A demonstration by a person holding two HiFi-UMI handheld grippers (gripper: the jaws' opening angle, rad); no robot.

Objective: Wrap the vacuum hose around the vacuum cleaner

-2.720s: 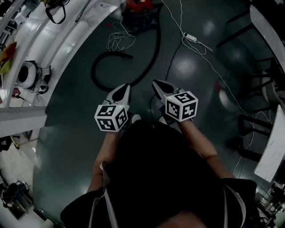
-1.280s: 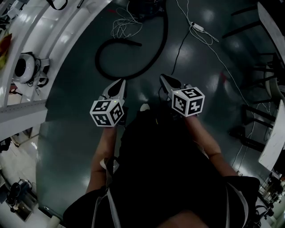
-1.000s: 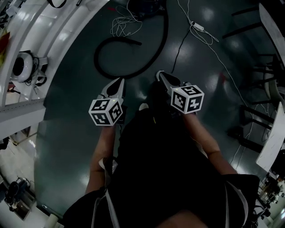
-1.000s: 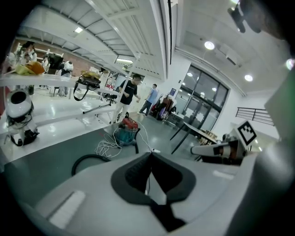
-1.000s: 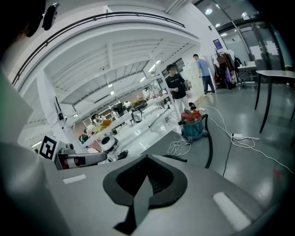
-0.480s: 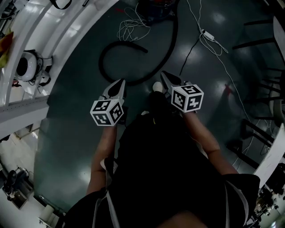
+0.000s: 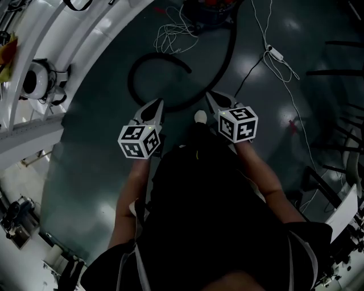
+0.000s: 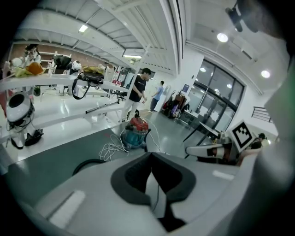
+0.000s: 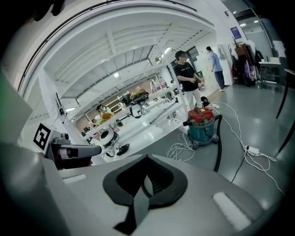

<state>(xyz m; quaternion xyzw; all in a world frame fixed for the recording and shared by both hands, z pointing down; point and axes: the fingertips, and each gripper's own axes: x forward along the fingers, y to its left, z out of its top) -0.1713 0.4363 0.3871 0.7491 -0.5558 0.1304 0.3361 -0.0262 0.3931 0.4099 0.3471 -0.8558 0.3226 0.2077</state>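
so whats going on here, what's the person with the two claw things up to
A person stands on a dark floor holding a claw in each hand, the left claw and the right claw. Both are shut and hold nothing. They point toward a black vacuum hose that lies in a loose loop on the floor just ahead. The hose runs up to a teal and red vacuum cleaner, with a tangle of white cord beside it. The hose is not yet wrapped around the cleaner.

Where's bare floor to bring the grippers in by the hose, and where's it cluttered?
Bare floor inside the hose loop, and left of it up to the white bench. Between the hose and the white power cord only a thin black cable crosses. Crowded at the vacuum cleaner, where a white cable tangle lies beside it.
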